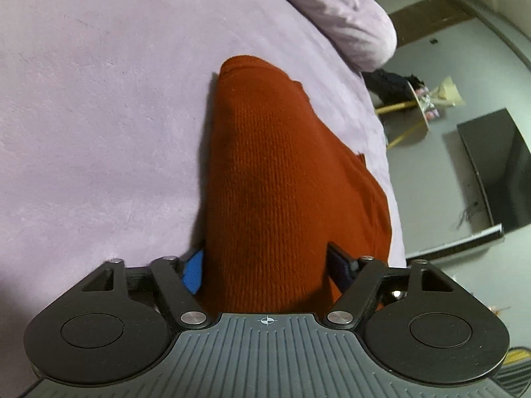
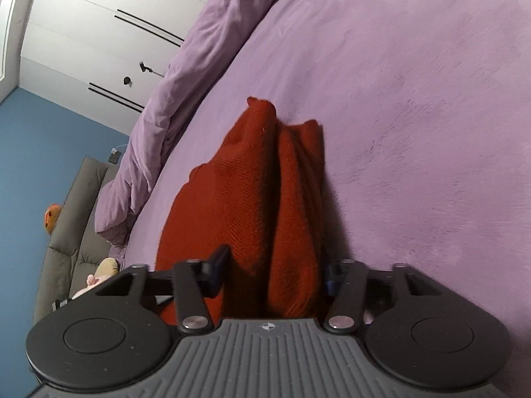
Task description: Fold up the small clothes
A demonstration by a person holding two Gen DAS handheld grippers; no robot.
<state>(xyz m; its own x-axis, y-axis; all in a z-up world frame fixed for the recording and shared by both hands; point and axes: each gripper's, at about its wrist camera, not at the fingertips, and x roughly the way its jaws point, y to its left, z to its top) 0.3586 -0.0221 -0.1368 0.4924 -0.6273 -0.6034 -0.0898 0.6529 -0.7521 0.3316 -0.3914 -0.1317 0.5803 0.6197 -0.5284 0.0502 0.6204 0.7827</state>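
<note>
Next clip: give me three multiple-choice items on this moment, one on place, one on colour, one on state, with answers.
1. The rust-red knitted garment lies on: A a wooden table; B a lilac plush bedspread; C a grey sofa.
2. The wall beside the white wardrobe is: A blue; B yellow; C green.
3. The left gripper is: A empty; B out of view; C around the garment.

B: lilac fabric surrounds it.
A: blue in the right wrist view.
C: knit bunches between its fingers, as in the right gripper.
</note>
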